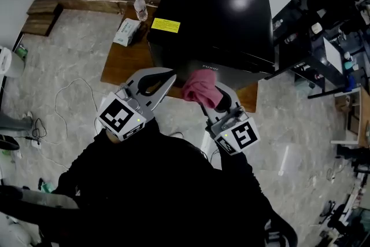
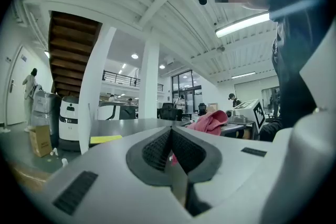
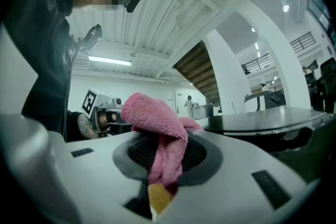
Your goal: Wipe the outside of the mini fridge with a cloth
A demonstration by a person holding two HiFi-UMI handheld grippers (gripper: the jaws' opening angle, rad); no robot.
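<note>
In the head view the pink cloth (image 1: pixel 198 85) covers the right gripper (image 1: pixel 217 98) fingertips, and cloth and grippers hide most of the mini fridge (image 1: pixel 214 14) front. Whether the cloth touches the fridge cannot be told. The gripper views show only the fridge's flat top (image 3: pixel 262 123) beyond the jaws. The right gripper (image 3: pixel 164 157) is clenched on the cloth (image 3: pixel 157 118), which bunches up out of the pads and folds over past the tips. The left gripper (image 2: pixel 171 147) is closed on nothing, pads meeting, with the cloth (image 2: pixel 210 122) off to its right. The fridge stands just ahead of both grippers, glossy black with a yellow label (image 1: pixel 166 25) on top
</note>
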